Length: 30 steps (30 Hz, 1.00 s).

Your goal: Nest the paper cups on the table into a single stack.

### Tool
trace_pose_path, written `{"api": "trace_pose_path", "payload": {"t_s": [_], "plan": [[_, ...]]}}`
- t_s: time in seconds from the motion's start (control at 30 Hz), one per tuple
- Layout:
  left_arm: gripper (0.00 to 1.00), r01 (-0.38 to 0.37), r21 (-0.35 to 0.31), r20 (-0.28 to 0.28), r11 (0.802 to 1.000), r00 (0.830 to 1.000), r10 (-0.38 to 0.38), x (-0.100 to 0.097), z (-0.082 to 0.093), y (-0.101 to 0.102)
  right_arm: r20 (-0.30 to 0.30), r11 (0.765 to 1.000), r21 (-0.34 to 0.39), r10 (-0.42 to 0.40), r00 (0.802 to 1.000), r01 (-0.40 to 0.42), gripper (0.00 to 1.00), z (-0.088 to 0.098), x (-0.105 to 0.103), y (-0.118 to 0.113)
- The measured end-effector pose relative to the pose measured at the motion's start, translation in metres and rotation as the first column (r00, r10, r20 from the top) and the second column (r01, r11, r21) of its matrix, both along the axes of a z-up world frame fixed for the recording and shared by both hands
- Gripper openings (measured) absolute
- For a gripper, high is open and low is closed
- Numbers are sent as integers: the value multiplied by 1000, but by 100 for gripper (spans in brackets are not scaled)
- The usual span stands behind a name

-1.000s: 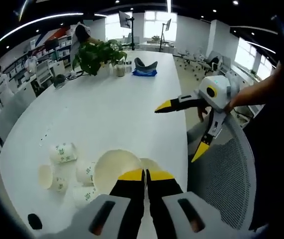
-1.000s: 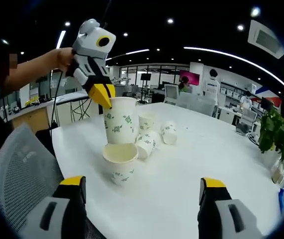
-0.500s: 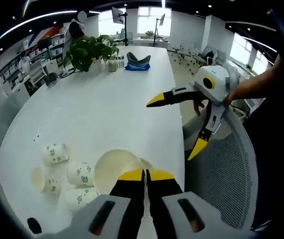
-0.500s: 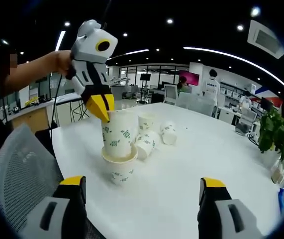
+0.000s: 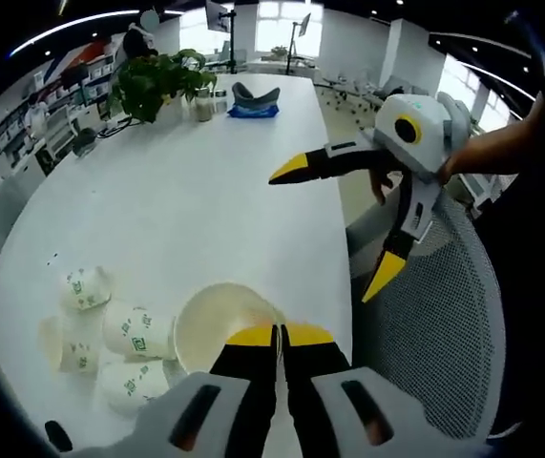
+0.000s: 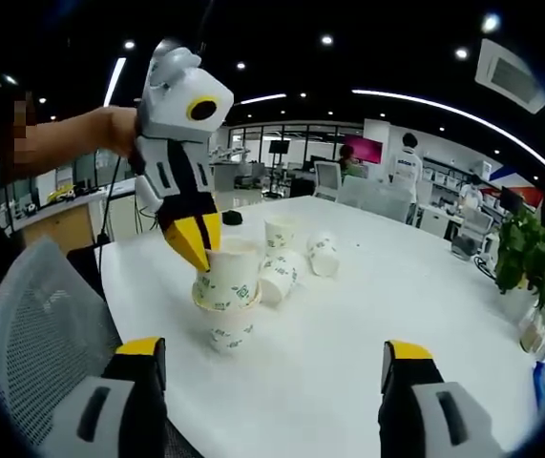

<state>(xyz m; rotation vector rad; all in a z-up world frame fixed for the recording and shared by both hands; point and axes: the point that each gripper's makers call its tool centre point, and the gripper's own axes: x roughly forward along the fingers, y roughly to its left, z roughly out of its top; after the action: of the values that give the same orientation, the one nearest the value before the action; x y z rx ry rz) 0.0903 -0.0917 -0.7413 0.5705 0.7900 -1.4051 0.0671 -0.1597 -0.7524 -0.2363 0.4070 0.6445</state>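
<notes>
My left gripper (image 5: 277, 336) is shut on the rim of a white paper cup (image 5: 217, 324) with green print, whose open mouth faces the camera. In the right gripper view the left gripper (image 6: 199, 254) presses that held cup (image 6: 228, 282) down inside a second upright cup (image 6: 226, 332) on the white table (image 6: 367, 315). Several loose cups lie just beyond: one upright (image 6: 280, 232), two on their sides (image 6: 278, 277) (image 6: 324, 256). They show as a cluster of loose cups (image 5: 136, 332) in the left gripper view. My right gripper (image 6: 272, 353) stands open and empty, also seen as the right gripper (image 5: 334, 229) off the table edge.
A grey mesh chair (image 5: 434, 353) stands at the table's near edge, also seen as the mesh chair (image 6: 33, 324). A potted plant (image 5: 162, 81) and a blue object (image 5: 253, 107) sit at the far end. The table middle (image 5: 215, 200) is bare.
The left gripper has lowered its cup from above the standing cup down into it. The right gripper has stayed open and nearly still.
</notes>
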Motion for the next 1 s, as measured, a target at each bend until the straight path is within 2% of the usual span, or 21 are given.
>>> {"api": "trace_pose_path", "payload": {"t_s": [0.5,0.77,1.0], "plan": [[1,-9,4,-109,1000,994,9,-6,-25,-7,-4,1000,-12,-2,1000,2,94,-2,1,-1],[2,-24,-5,-161,1000,987,23,-11,-30,-6,-8,1000,-19,1,1000,-1,93,-3,0,-1],[2,-22,6,-175,1000,984,23,-16,-33,-7,-15,1000,-27,-2,1000,2,92,-5,0,-2]]}}
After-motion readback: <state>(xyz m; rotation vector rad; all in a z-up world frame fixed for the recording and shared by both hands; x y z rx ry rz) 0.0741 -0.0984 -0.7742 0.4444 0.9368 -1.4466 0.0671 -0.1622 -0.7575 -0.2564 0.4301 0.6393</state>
